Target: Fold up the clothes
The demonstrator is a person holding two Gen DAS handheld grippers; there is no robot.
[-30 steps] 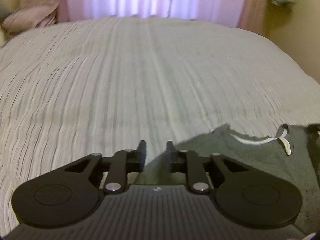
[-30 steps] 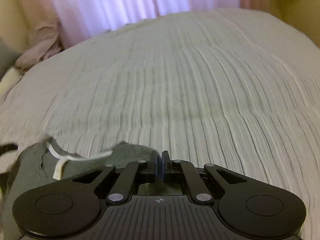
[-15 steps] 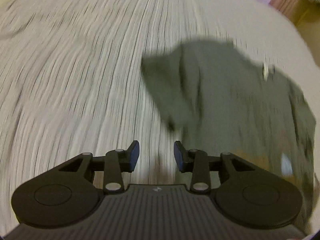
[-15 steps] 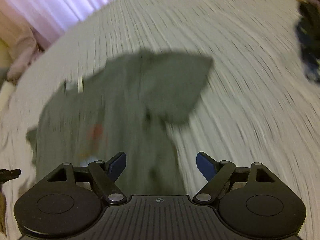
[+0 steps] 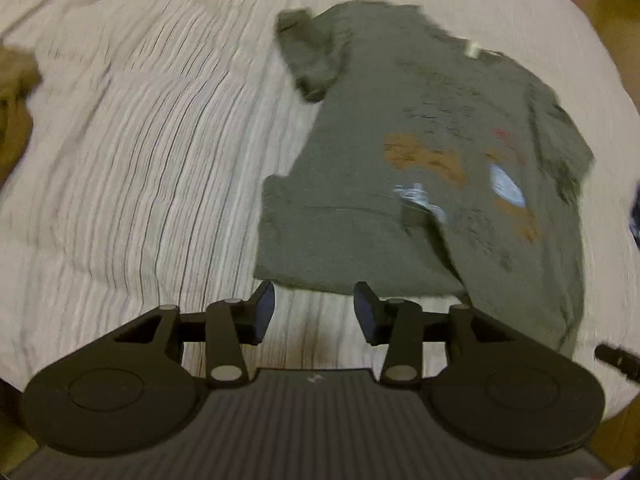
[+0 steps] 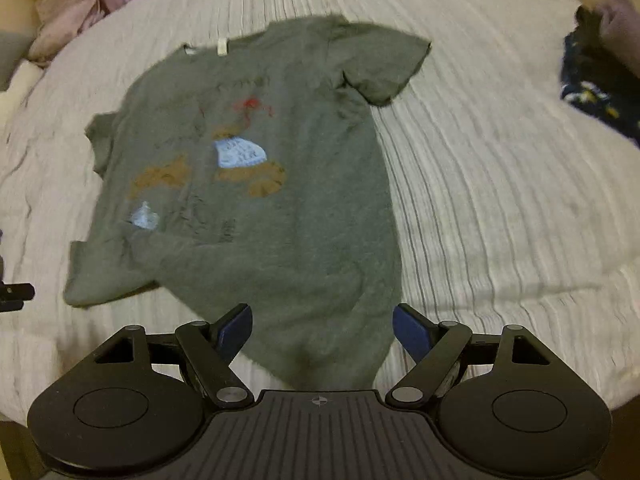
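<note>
In the left wrist view, the left gripper (image 5: pixel 314 312) points steeply down at the striped bedspread (image 5: pixel 132 168), its jaws opening with nothing between them; only bare bedspread shows in the gap. The grey T-shirt (image 5: pixel 420 168) lies flat ahead and to the right of this gripper, print side up, its long axis running from the hem nearest the fingers up to the collar at the far end. The near left hem corner sits just beyond the left fingertip, so that corner looks the easiest reach for this hand. 1 sleeve is crumpled inward near the top left. Left of the shirt the bedspread is open, with a brown cloth (image 5: pixel 16 92) at the far left edge. In the right wrist view, the right gripper (image 6: pixel 322 328) has its jaws spread wide and empty, hovering over the shirt's hem, which passes under the gap between its fingers. The shirt stretches away from it toward the collar, the right sleeve spread out flat. Right of the shirt is open bedspread, then a dark patterned garment (image 6: pixel 592 96) well apart at the right edge; pink fabric (image 6: pixel 68 12) is bunched at the top left.
</note>
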